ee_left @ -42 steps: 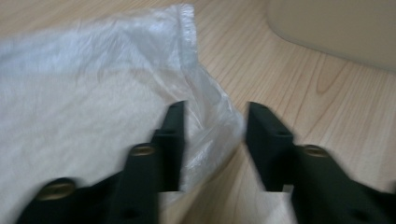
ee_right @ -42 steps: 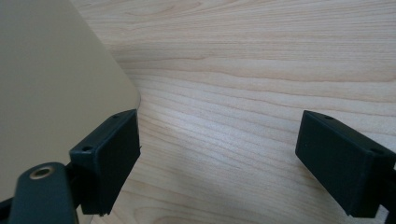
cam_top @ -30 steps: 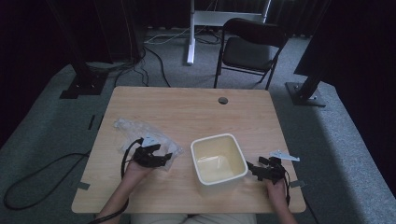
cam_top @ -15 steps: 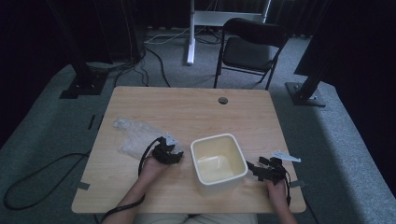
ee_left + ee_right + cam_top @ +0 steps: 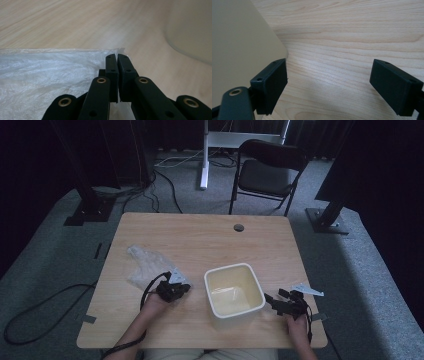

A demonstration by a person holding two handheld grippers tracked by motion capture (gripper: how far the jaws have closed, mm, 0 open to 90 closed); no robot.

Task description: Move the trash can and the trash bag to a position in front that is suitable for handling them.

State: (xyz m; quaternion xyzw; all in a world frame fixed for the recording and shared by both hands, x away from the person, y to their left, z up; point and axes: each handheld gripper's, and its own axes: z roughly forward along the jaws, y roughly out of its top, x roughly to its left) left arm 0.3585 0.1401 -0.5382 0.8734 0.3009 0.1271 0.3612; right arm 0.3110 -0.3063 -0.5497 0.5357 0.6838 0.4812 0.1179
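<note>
Down on the wooden table (image 5: 200,237), the left gripper (image 5: 181,286) sits at the near corner of a clear plastic bag (image 5: 145,265), which lies crumpled on the left half of the tabletop, just left of a cream square tub (image 5: 233,290). In the left gripper view the two black jaws have just been closing and now stand together, nearly touching, right at the bag's corner (image 5: 113,51); the film seems to run in between them, though whether it is truly pinched is hard to tell. The tub's rounded wall (image 5: 190,27) shows blurred at the upper right of that view. The right gripper (image 5: 272,301) rests low on the table at the tub's right side. Its jaws stand wide apart over bare wood with nothing between them, one jaw just beside the tub's wall (image 5: 239,45).
</note>
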